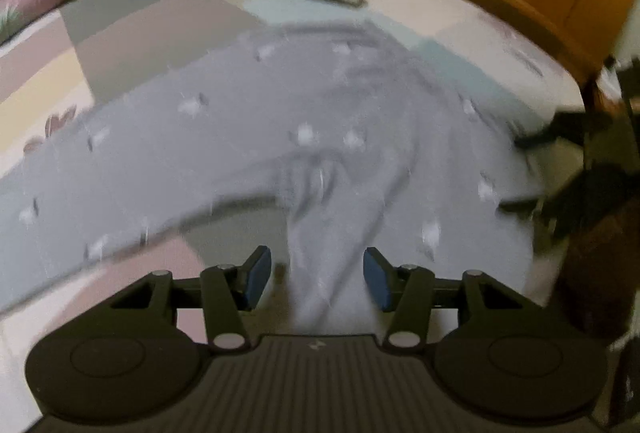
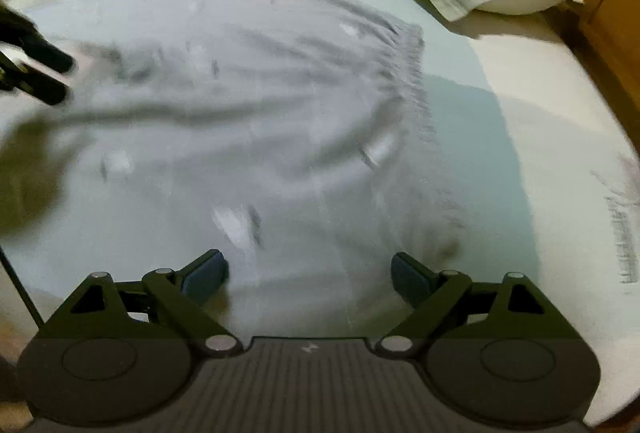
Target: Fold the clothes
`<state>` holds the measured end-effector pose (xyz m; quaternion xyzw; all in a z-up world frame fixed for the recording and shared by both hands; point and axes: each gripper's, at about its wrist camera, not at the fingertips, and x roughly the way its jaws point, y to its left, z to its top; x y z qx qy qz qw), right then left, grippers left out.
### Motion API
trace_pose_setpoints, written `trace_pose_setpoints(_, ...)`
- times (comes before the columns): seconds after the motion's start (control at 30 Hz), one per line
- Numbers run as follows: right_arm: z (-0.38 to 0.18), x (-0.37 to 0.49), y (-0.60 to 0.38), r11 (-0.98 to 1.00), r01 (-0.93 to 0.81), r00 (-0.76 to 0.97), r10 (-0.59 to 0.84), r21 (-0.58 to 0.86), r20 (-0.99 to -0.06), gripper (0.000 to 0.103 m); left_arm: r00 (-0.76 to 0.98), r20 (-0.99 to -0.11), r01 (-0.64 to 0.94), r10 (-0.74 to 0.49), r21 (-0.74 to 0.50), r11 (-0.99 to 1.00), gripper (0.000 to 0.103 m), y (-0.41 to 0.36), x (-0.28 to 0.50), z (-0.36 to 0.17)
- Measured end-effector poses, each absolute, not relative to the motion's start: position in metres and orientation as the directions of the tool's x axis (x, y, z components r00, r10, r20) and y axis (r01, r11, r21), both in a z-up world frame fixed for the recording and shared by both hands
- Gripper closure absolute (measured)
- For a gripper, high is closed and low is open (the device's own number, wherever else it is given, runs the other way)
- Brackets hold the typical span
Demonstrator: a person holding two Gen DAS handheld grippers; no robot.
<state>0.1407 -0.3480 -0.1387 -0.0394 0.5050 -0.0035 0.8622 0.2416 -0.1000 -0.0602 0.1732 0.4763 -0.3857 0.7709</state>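
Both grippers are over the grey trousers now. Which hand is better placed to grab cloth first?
Left, probably: the left gripper is open with a trouser leg of the grey trousers between its pads. The right gripper is open over flat cloth.

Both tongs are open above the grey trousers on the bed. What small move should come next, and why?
Probably lower the left tongs and close them on the raised ridge of the grey trousers lying between the pads. Both the left and the right tongs stand open and grip nothing, and the trousers lie spread and wrinkled on the bed sheet, so no fold has begun.
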Motion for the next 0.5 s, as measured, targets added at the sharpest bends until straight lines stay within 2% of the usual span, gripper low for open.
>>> trace_pose_setpoints(0.13,-0.124,0.136,-0.333,0.993,-0.073,0.446,-0.049,-0.091,-0.894,0.014,0.247,-0.896,0.738,-0.368,-0.073,0.670,0.051,-0.073,0.223,-0.059)
trace_pose_setpoints(0.27,-0.111,0.147,-0.273,0.976,-0.214,0.497,0.130,0.023,-0.858,0.014,0.251,-0.909,0.780,-0.333,-0.014,0.625,0.051,-0.058,0.197,-0.062)
trace_pose_setpoints(0.33,-0.117,0.155,-0.237,0.960,-0.278,0.510,0.179,0.036,-0.842,0.014,0.251,-0.909,0.805,-0.331,0.006,0.594,0.051,-0.055,0.184,-0.068)
trace_pose_setpoints(0.5,-0.136,0.163,-0.192,0.951,-0.308,0.535,0.153,-0.024,-0.831,0.013,0.251,-0.907,0.826,-0.339,0.018,0.564,0.050,-0.051,0.161,-0.085)
